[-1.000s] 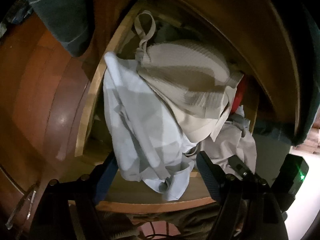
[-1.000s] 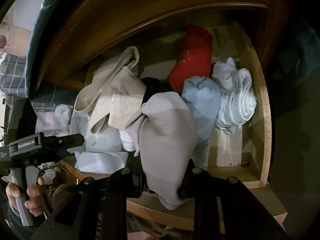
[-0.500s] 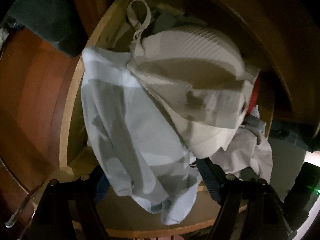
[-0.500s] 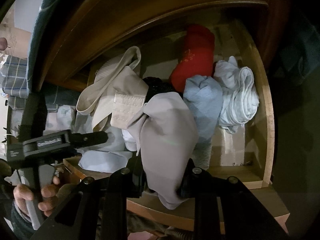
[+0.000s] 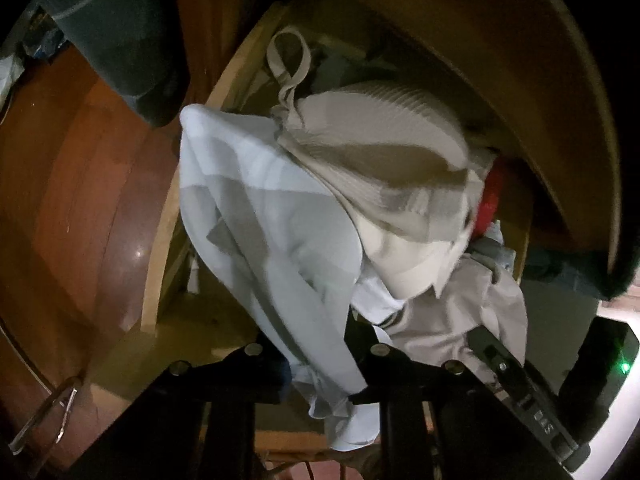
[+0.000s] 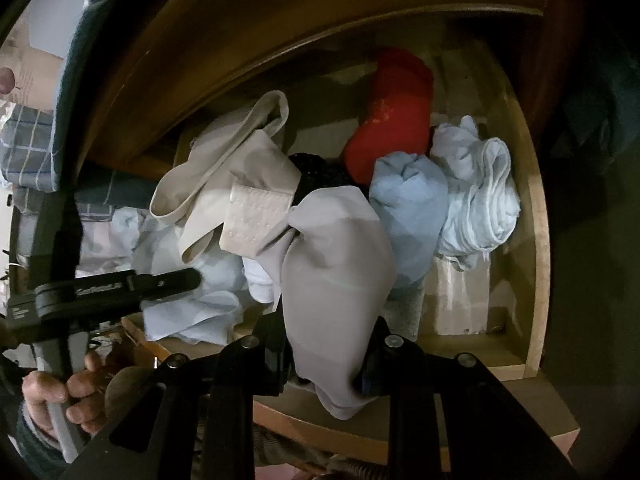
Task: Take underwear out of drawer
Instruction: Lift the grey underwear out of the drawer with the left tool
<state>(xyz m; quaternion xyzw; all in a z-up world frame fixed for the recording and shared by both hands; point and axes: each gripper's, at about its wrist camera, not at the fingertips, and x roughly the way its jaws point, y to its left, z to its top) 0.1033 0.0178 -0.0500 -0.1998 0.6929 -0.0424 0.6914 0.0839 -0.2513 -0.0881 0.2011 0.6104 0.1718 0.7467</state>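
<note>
Hanging over the drawer's (image 5: 160, 240) front edge, a pale blue garment (image 5: 272, 248) sits between the closing jaws of the left gripper (image 5: 320, 376), a beige bra (image 5: 380, 168) lying against it. Only the right wrist view shows the right gripper (image 6: 326, 364) clamped on grey underwear (image 6: 336, 280), with a red sock (image 6: 392, 112) and white roll (image 6: 480, 196) behind.

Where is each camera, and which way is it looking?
Left wrist: on the left gripper, looking down into the drawer; its jaws are closing on pale blue cloth.
Right wrist: on the right gripper, shut on grey cloth; a hand shows.
Both see the beige bra.
</note>
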